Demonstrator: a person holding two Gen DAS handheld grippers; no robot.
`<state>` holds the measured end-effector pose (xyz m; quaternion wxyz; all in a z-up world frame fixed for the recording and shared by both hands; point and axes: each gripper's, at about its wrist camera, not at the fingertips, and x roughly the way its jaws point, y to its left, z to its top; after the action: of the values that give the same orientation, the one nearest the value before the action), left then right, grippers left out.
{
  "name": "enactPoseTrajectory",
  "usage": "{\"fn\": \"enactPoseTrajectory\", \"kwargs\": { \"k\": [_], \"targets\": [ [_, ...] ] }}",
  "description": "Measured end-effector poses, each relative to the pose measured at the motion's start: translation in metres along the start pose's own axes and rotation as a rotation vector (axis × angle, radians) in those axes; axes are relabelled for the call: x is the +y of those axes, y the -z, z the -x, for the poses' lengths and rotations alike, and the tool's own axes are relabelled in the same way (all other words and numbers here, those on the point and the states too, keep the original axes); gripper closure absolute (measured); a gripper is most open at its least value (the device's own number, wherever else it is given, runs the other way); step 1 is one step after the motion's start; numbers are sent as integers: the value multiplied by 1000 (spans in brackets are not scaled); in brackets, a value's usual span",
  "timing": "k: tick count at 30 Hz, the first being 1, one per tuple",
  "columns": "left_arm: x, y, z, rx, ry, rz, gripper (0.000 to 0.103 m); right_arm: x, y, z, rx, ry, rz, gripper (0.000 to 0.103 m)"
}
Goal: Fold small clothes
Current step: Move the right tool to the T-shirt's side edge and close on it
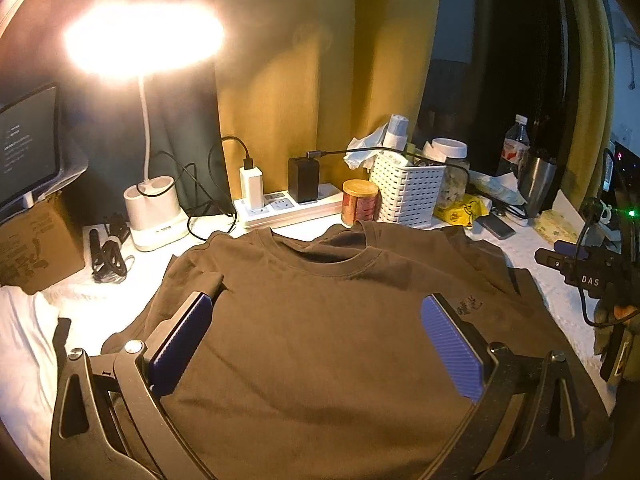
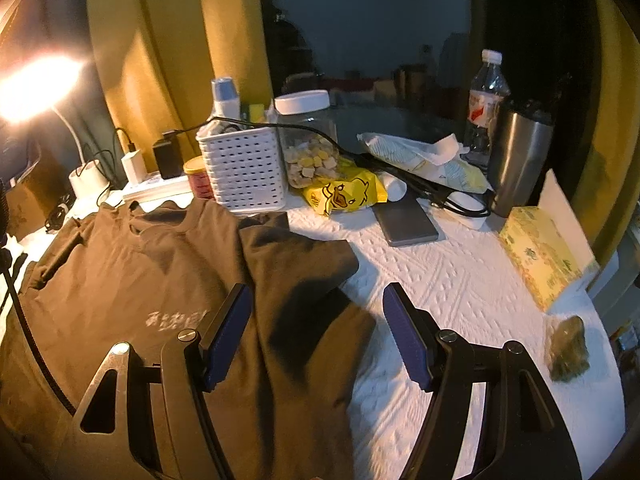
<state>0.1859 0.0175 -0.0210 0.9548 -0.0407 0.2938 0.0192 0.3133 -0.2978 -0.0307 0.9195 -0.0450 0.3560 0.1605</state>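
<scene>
A dark brown T-shirt point(image 1: 320, 320) lies spread on the white table, collar toward the far side. My left gripper point(image 1: 316, 300) hangs open above the shirt's chest, its blue pads wide apart with nothing between them. In the right wrist view the same T-shirt point(image 2: 160, 272) fills the left half, its right sleeve point(image 2: 296, 256) folded in over the body and small pale print on the chest. My right gripper point(image 2: 316, 296) is open above the shirt's right edge, one finger over cloth, the other over bare table. The right gripper's body point(image 1: 588, 272) shows at the left wrist view's right edge.
Along the far edge stand a lit desk lamp point(image 1: 144, 36), power strip point(image 1: 280, 208), red can point(image 1: 359, 201), white basket point(image 2: 244, 168), snack jar point(image 2: 308, 144), yellow packet point(image 2: 344, 196), phone point(image 2: 404, 220), steel tumbler point(image 2: 518, 160), water bottle point(image 2: 484, 100). A tissue box point(image 2: 540, 256) lies right, a cardboard box point(image 1: 36, 244) left.
</scene>
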Motion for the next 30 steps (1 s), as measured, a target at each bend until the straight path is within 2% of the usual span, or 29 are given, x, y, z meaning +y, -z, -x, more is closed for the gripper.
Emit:
{"fn": "enactPoseTrajectory", "kwargs": {
  "k": [11, 20, 25, 26, 27, 30],
  "targets": [
    [6, -4, -44, 62, -26, -8, 1, -18, -23, -70, 75, -34, -11, 32],
    [17, -3, -73, 111, -55, 8, 1, -25, -19, -112, 161, -65, -34, 32],
    [18, -2, -80, 126, -56, 11, 1, -25, -18, -118, 180, -91, -39, 44],
    [18, -2, -81, 128, -55, 14, 1, -25, -18, -118, 180, -97, -38, 58],
    [18, -1, -81, 130, -54, 15, 1, -24, -18, -118, 181, -108, -36, 79],
    [18, -1, -80, 133, -50, 18, 1, -22, -18, -118, 184, -107, -25, 93]
  ]
}}
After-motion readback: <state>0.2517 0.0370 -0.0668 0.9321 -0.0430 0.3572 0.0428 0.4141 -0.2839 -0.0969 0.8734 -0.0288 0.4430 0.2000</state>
